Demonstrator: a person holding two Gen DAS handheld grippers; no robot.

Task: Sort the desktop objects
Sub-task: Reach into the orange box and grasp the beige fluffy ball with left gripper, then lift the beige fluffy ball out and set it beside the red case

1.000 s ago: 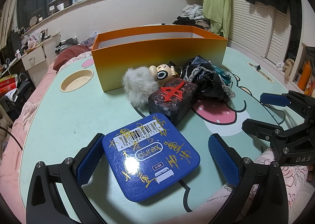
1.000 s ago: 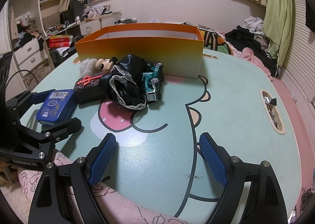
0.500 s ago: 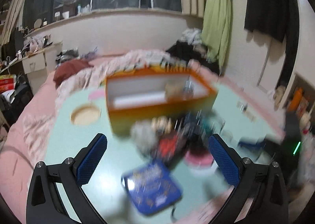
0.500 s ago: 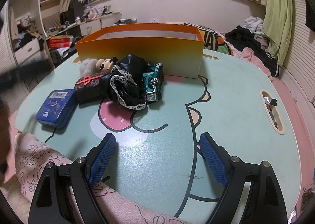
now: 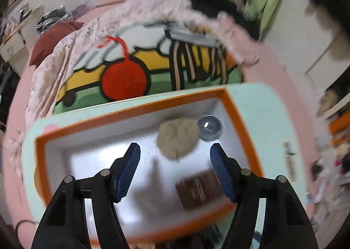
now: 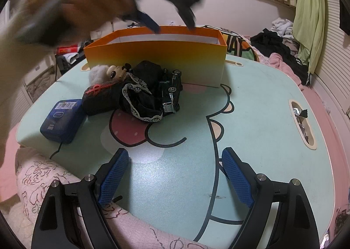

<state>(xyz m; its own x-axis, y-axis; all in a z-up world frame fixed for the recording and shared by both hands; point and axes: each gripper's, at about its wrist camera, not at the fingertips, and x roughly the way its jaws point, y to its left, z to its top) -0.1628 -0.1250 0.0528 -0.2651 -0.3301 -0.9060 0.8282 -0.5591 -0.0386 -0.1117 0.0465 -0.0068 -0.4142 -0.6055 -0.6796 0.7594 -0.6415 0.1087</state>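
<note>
My left gripper (image 5: 175,157) is open and empty, held above the orange box (image 5: 131,109), looking down into it. Inside lie a tan furry ball (image 5: 177,137), a shiny round thing (image 5: 209,127) and a brown block (image 5: 199,190). The right wrist view shows that gripper, blurred, over the box (image 6: 155,52). My right gripper (image 6: 175,174) is open and empty low over the table's near edge. In front of the box lie a blue tin (image 6: 62,120), a dark red-marked block (image 6: 100,98), a doll with white fur (image 6: 109,73), black lace cloth (image 6: 142,93) and a green toy car (image 6: 171,91).
The mint cartoon-printed table (image 6: 251,128) has a slot with foil wrappers (image 6: 303,122) at the right. A pink blanket (image 6: 54,185) lies at the near edge. A bed with clothes (image 6: 277,45) stands behind.
My left gripper rose from around the blue tin and swung forward over the orange box, still open. The blue tin stays on the table. My right gripper has not moved.
</note>
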